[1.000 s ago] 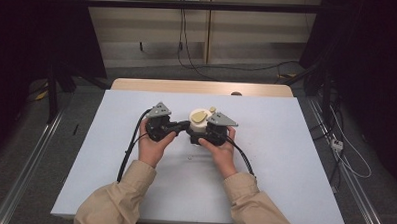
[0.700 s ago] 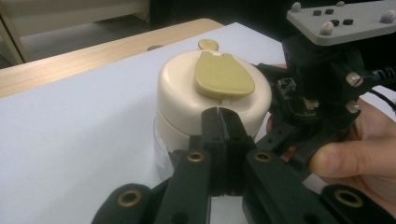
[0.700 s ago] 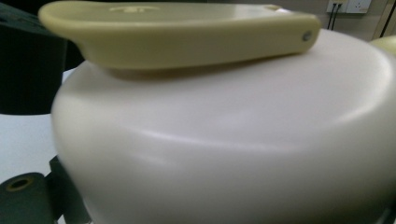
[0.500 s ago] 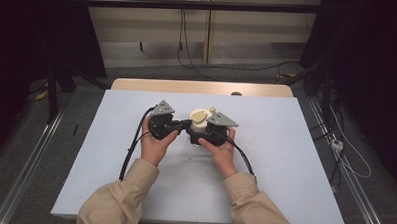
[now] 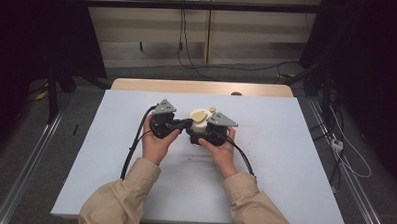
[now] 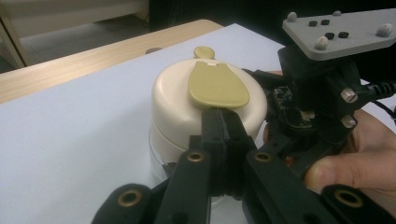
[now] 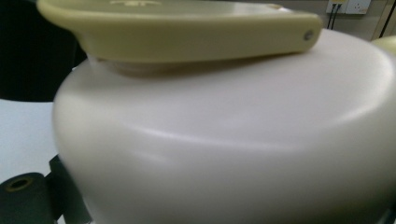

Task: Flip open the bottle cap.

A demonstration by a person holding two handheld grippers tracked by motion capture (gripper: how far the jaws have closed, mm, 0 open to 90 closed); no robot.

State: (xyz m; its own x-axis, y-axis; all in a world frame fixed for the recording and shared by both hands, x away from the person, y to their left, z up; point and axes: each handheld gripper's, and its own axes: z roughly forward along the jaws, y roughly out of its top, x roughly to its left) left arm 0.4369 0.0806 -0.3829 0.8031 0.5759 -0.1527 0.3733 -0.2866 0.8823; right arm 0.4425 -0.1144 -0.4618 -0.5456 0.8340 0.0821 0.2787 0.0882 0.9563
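Note:
A round cream container [image 5: 198, 126] with an olive flip tab [image 5: 200, 115] on its lid stands mid-table. My left gripper [image 5: 186, 123] comes in from its left, shut, and its tips [image 6: 223, 114] touch the near edge of the tab [image 6: 215, 84] with nothing between them. My right gripper [image 5: 198, 134] closes on the container's body from the near right side. In the right gripper view the cream wall [image 7: 233, 140] is very close, with the tab [image 7: 177, 28] above it. The right jaws' tips are hidden behind the container.
The pale blue table top [image 5: 285, 145] has free room all around the container. A wooden strip [image 5: 202, 87] runs along its far edge. Black cables [image 5: 135, 145] trail from both grippers toward the person. The right gripper's grey plate [image 6: 345, 28] stands close beside the container.

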